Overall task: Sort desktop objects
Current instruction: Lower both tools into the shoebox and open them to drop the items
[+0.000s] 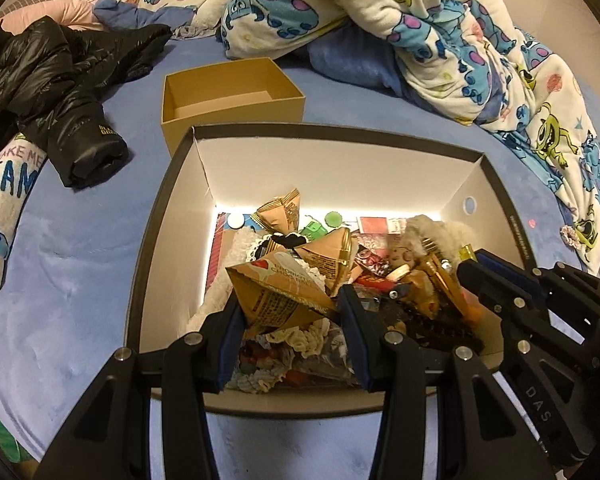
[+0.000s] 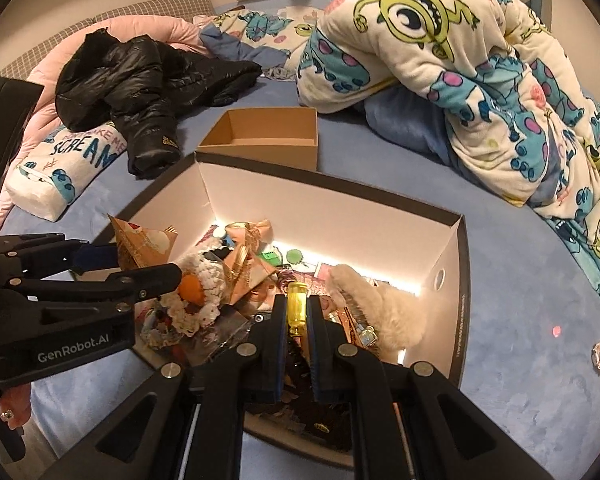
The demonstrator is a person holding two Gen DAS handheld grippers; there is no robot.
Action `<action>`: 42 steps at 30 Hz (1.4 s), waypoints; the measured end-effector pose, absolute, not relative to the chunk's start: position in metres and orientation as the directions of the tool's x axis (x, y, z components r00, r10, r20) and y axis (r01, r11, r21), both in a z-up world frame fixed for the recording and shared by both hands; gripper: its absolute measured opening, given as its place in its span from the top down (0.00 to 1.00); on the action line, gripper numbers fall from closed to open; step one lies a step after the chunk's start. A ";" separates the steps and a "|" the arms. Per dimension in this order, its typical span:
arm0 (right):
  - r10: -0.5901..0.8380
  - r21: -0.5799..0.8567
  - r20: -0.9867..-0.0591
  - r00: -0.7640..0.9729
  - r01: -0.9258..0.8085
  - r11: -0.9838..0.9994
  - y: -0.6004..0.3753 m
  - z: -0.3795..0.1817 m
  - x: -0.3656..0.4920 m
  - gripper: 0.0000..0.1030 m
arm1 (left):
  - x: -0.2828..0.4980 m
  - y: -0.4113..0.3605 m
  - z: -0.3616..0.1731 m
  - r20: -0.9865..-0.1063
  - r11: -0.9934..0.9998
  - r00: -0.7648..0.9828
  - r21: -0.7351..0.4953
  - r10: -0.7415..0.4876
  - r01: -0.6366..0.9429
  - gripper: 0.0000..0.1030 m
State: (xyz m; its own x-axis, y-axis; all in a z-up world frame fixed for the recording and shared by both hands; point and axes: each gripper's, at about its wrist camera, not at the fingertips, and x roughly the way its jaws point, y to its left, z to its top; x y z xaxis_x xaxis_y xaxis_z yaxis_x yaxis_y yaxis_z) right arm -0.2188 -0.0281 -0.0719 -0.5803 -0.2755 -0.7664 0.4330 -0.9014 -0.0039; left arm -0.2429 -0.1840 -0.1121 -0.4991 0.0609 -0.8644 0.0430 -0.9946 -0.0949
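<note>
A: The left gripper (image 1: 288, 312) sits low in the middle of its own view, its blue-padded fingers clamped on either side of a tan triangular snack packet (image 1: 276, 296) with a red heart printed on it.

B: And the right gripper (image 2: 298, 320)?

A: Low centre of its view, pinched tight on a small yellow bottle (image 2: 296, 308) that stands upright between the pads. In the left view that gripper enters from the right edge.

B: Where is all this?

A: Over a large black-rimmed box (image 1: 340, 168) with white inner walls, filling the lower middle of both frames. It holds a heap of odds and ends: more tan packets, crocheted pieces, a fluffy cream item (image 2: 376, 300) on the right side.

B: Anything else nearby?

A: A smaller tan cardboard box (image 1: 228, 96) stands just beyond the big one, upper centre. Both rest on a blue bedspread (image 1: 60, 280). A black puffer jacket (image 1: 60, 92) lies at the upper left, and a cartoon-print blanket (image 2: 460, 60) is bunched at the upper right.
</note>
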 end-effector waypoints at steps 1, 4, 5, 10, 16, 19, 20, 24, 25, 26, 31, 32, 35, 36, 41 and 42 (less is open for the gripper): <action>-0.275 0.000 -0.769 -0.577 0.431 -0.902 -0.028 -0.074 -0.221 0.91 | -0.245 -0.184 -0.114 -0.866 -0.995 -0.496 -0.093 0.059 0.044 0.55; -0.273 0.004 -0.775 -0.570 0.428 -0.904 -0.028 -0.079 -0.225 0.91 | -0.249 -0.185 -0.122 -0.872 -0.995 -0.486 -0.090 0.055 0.048 0.55; -0.272 0.004 -0.777 -0.568 0.428 -0.904 -0.028 -0.081 -0.226 0.91 | -0.250 -0.185 -0.125 -0.875 -0.995 -0.481 -0.087 0.052 0.051 0.55; -0.269 0.013 -0.786 -0.557 0.420 -0.907 -0.029 -0.088 -0.231 0.91 | -0.251 -0.186 -0.133 -0.883 -0.994 -0.467 -0.086 0.048 0.060 0.55; -0.268 0.023 -0.792 -0.549 0.411 -0.911 -0.026 -0.094 -0.234 0.90 | -0.254 -0.184 -0.141 -0.891 -0.995 -0.453 -0.080 0.042 0.064 0.54; -0.264 0.022 -0.793 -0.548 0.408 -0.913 -0.024 -0.095 -0.234 0.90 | -0.256 -0.184 -0.142 -0.893 -0.995 -0.448 -0.077 0.039 0.065 0.54; -0.260 0.019 -0.793 -0.551 0.404 -0.915 -0.024 -0.095 -0.235 0.90 | -0.257 -0.183 -0.143 -0.895 -0.995 -0.444 -0.073 0.037 0.066 0.53; -0.249 0.020 -0.798 -0.549 0.389 -0.921 -0.021 -0.096 -0.236 0.71 | -0.257 -0.183 -0.144 -0.900 -0.995 -0.434 -0.066 0.027 0.076 0.43; -0.247 0.019 -0.798 -0.549 0.387 -0.922 -0.020 -0.096 -0.236 0.62 | -0.256 -0.183 -0.144 -0.899 -0.994 -0.436 -0.067 0.026 0.081 0.42; -0.249 0.021 -0.798 -0.549 0.387 -0.922 -0.020 -0.096 -0.236 0.57 | -0.255 -0.184 -0.144 -0.898 -0.994 -0.440 -0.072 0.028 0.084 0.41; -0.243 0.016 -0.795 -0.556 0.381 -0.924 -0.018 -0.096 -0.231 0.47 | -0.252 -0.184 -0.140 -0.894 -0.994 -0.448 -0.059 0.012 0.090 0.30; -0.243 0.017 -0.796 -0.555 0.381 -0.925 -0.018 -0.096 -0.231 0.47 | -0.251 -0.184 -0.138 -0.892 -0.994 -0.452 -0.054 0.005 0.094 0.28; -0.244 0.019 -0.795 -0.555 0.380 -0.925 -0.015 -0.094 -0.227 0.47 | -0.247 -0.185 -0.133 -0.888 -0.993 -0.460 -0.046 -0.010 0.110 0.25; -0.245 0.018 -0.794 -0.557 0.380 -0.925 -0.015 -0.094 -0.226 0.47 | -0.246 -0.185 -0.131 -0.886 -0.993 -0.463 -0.047 -0.010 0.111 0.25; -0.248 0.018 -0.787 -0.565 0.381 -0.924 -0.009 -0.088 -0.217 0.47 | -0.238 -0.179 -0.121 -0.879 -0.993 -0.476 -0.048 -0.009 0.108 0.25; -0.249 0.019 -0.786 -0.566 0.381 -0.924 -0.007 -0.087 -0.214 0.47 | -0.236 -0.178 -0.119 -0.878 -0.993 -0.479 -0.048 -0.009 0.105 0.25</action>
State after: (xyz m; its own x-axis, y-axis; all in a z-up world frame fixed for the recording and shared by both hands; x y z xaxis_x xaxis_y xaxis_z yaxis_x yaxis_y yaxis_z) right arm -0.2143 -0.0067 -0.0867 -0.5663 -0.2491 -0.7856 0.3807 -0.9245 0.0187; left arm -0.2364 -0.1778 -0.1193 -0.4791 -0.0088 -0.8777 0.1055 -0.9933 -0.0476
